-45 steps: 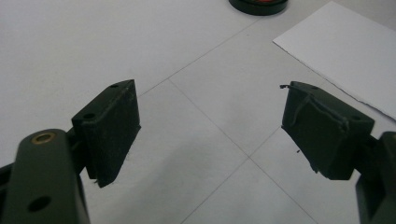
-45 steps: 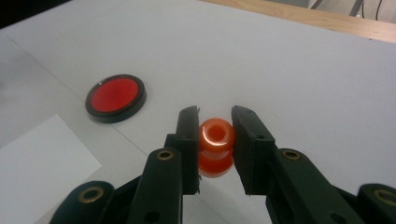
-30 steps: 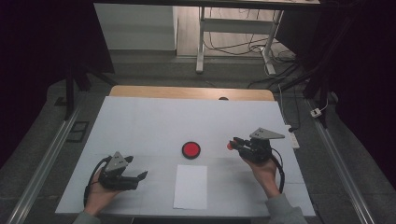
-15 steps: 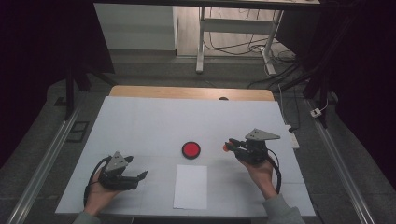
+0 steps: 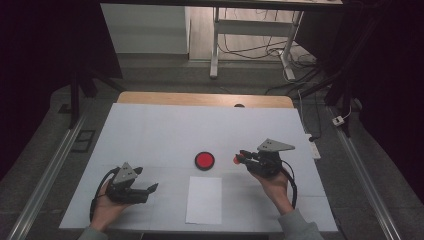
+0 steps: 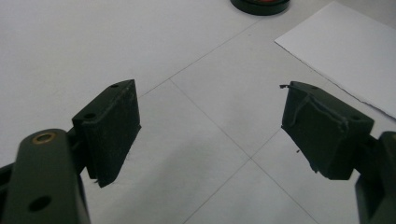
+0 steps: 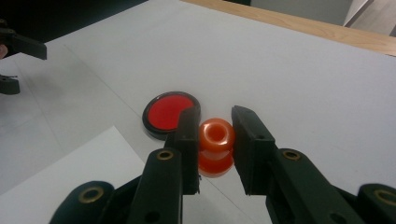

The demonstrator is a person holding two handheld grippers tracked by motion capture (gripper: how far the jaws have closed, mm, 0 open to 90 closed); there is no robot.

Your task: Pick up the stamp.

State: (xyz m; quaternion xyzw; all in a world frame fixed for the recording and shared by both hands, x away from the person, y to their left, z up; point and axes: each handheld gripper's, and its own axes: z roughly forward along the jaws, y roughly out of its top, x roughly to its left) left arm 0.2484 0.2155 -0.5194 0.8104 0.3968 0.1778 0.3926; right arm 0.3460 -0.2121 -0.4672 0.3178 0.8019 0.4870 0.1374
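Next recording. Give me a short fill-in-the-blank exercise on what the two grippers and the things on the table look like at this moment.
1. The right gripper is shut on a small ____ spool-shaped piece.
2. The left gripper has its jaws ____, with nothing between them.
3. The round pad with a black rim has a ____ face.
4. The sheet of paper lies on the table ____ the two hands.

Missing words: orange; open; red; between

The small orange spool (image 7: pixel 215 147), glossy with a waist and a hole through its top end, sits clamped between the jaws of my right gripper (image 7: pixel 213 140), just short of the red disc (image 7: pixel 170 113) in its black rim.
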